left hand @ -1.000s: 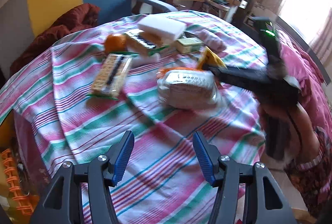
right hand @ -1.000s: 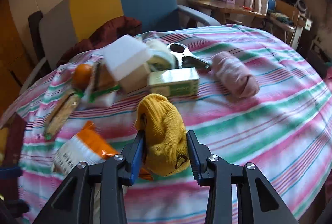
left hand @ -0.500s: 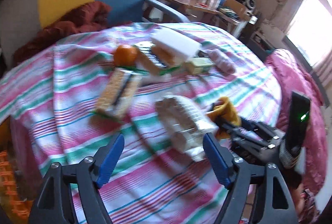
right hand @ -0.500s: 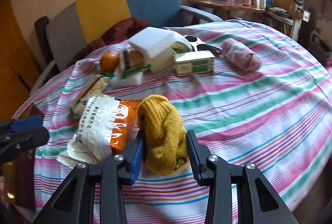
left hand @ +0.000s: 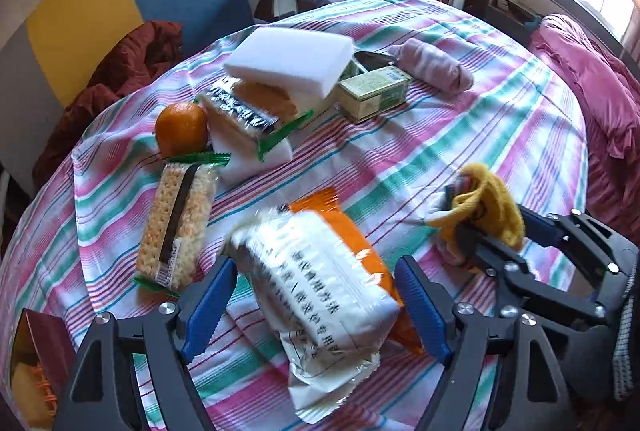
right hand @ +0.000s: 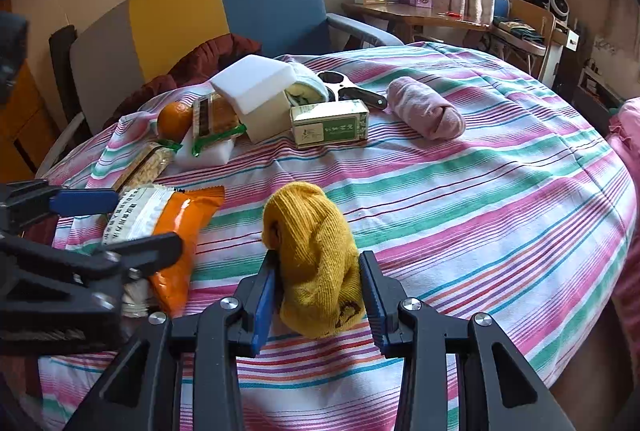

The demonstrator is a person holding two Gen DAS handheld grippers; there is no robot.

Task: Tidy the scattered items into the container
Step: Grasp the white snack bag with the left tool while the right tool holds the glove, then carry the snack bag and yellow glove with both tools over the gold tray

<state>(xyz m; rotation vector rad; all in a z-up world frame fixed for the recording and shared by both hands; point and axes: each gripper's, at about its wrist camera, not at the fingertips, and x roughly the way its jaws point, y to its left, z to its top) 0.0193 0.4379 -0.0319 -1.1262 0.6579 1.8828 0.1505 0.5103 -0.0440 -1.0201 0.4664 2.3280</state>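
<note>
My right gripper [right hand: 318, 305] is shut on a rolled yellow sock [right hand: 316, 255] and holds it over the near part of the striped table; it also shows in the left wrist view [left hand: 490, 209]. My left gripper [left hand: 316, 311] is open, its jaws on either side of an orange and white snack bag [left hand: 328, 295], which also shows in the right wrist view [right hand: 168, 219]. Farther back lie a cracker pack [left hand: 178, 221], an orange [left hand: 182, 129], a white sponge block [left hand: 290, 61], a green box [left hand: 374, 93] and a rolled pink sock [left hand: 434, 65].
A wrapped cake slice [left hand: 248, 115] leans on a second white sponge. Scissors [right hand: 352, 93] lie behind the green box. A dark red container edge [left hand: 44, 335] shows at the table's lower left. A blue and yellow chair [right hand: 224, 3] stands behind the table.
My left gripper has moved forward until its open jaws flank the snack bag. My right gripper has drawn back toward the near table edge with the yellow sock held in it.
</note>
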